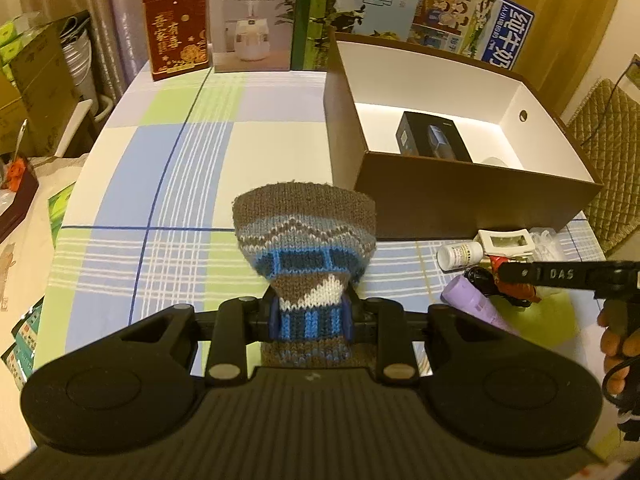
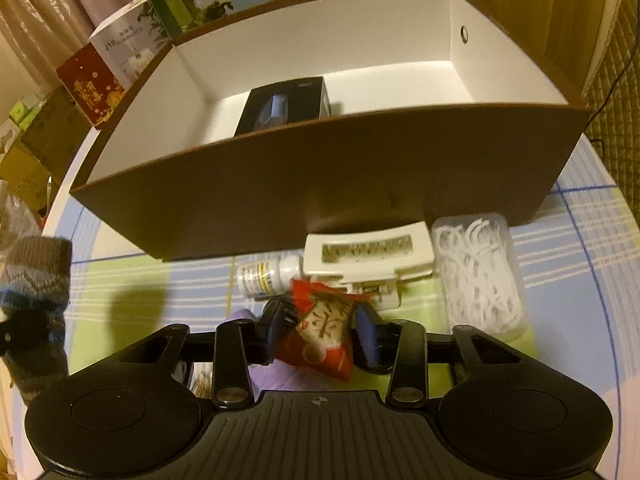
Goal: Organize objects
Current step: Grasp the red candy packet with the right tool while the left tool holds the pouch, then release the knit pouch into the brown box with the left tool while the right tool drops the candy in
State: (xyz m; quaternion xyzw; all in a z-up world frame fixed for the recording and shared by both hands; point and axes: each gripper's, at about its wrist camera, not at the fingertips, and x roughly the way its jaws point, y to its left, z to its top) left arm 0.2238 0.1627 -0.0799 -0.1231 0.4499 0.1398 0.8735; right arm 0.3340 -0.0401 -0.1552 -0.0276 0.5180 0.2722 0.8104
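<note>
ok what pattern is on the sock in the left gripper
Knitted brown sock with blue, grey and white zigzag bands, pinched in the left gripper; clearest in the left wrist view.

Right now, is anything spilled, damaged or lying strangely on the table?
Nothing spilled or damaged. Only a loose heap beside the box: the white bottle lies on its side against the white clip.

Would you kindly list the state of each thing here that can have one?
Left claw: shut on the knitted brown-and-blue sock, held above the table.
Right claw: shut on the red-and-white snack packet.
Brown open-top cardboard box: open, holding a black carton.
White pill bottle: capped, lying on its side.
</note>
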